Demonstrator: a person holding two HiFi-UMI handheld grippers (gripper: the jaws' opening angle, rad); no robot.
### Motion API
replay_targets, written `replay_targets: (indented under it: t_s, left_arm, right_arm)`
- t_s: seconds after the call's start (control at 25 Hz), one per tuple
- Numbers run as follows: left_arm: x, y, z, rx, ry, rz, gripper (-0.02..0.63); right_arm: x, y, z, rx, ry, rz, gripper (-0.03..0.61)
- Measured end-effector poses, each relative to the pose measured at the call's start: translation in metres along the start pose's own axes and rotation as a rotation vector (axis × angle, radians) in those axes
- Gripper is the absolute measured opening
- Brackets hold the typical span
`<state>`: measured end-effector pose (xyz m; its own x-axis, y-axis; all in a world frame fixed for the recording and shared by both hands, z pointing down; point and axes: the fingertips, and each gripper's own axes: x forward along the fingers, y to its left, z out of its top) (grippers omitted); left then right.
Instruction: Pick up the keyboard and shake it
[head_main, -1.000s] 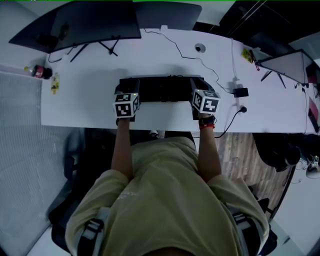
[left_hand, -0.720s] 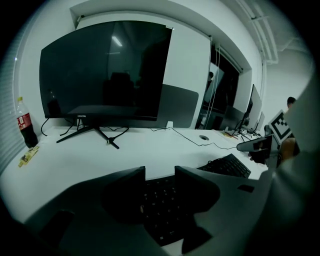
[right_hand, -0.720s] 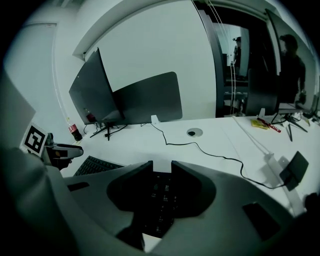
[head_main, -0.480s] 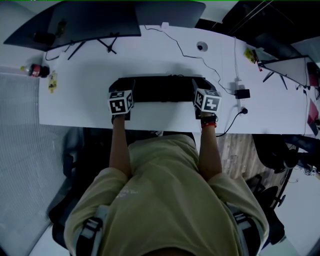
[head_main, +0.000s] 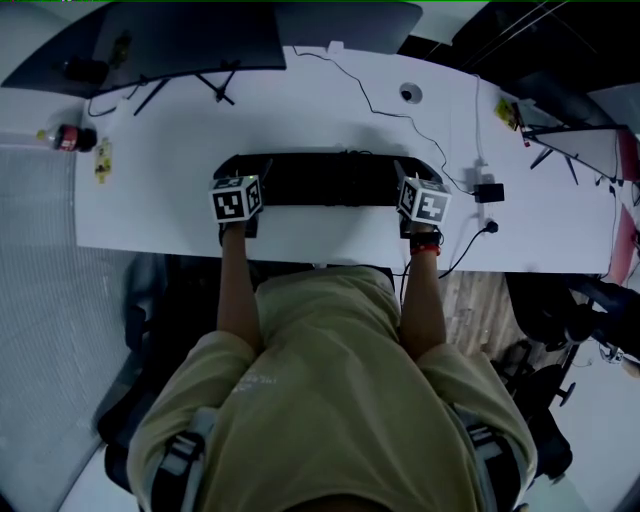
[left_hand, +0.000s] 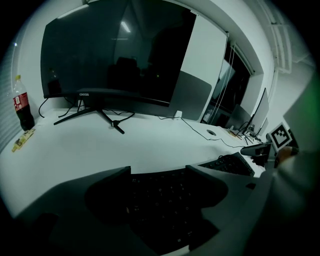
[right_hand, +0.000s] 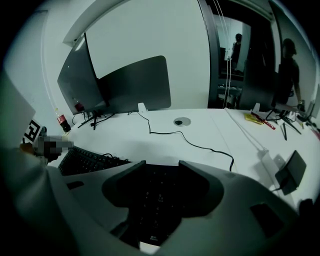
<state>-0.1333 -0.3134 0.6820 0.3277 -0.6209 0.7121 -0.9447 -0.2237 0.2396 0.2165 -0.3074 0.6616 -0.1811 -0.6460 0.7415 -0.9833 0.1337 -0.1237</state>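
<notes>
The black keyboard (head_main: 325, 180) lay flat on the white desk (head_main: 300, 110), near its front edge. The left gripper (head_main: 232, 180) and right gripper (head_main: 415, 182) had sunk to its two ends, jaws just opening and loose around it. Release or fresh grasp, the scene left unclear.

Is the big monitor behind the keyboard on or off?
Off, as far as the pictures show: the monitor has a screen that is dark all over, with only faint reflections on it.
</notes>
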Motion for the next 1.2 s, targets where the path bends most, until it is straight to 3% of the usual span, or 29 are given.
replay_targets:
  t_s: [0.28,0.48,0.88,1.2]
  left_arm:
    - [0.01,0.006,-0.002,-0.069,0.028,-0.026,0.397]
    - [0.013,0.007,-0.002,-0.071,0.05,-0.03,0.4]
    - [0.019,0.022,-0.003,-0.107,0.085,-0.029,0.41]
    - [0.03,0.019,-0.014,-0.126,0.139,-0.023,0.407]
  right_arm:
    - [0.009,-0.011,-0.003,0.003,-0.005,-0.012,0.301]
    - [0.018,-0.011,-0.005,0.058,0.013,0.012,0.357]
    - [0.035,-0.015,-0.009,0.091,0.031,0.015,0.374]
    - [0.037,-0.01,-0.009,0.159,0.071,0.097,0.367]
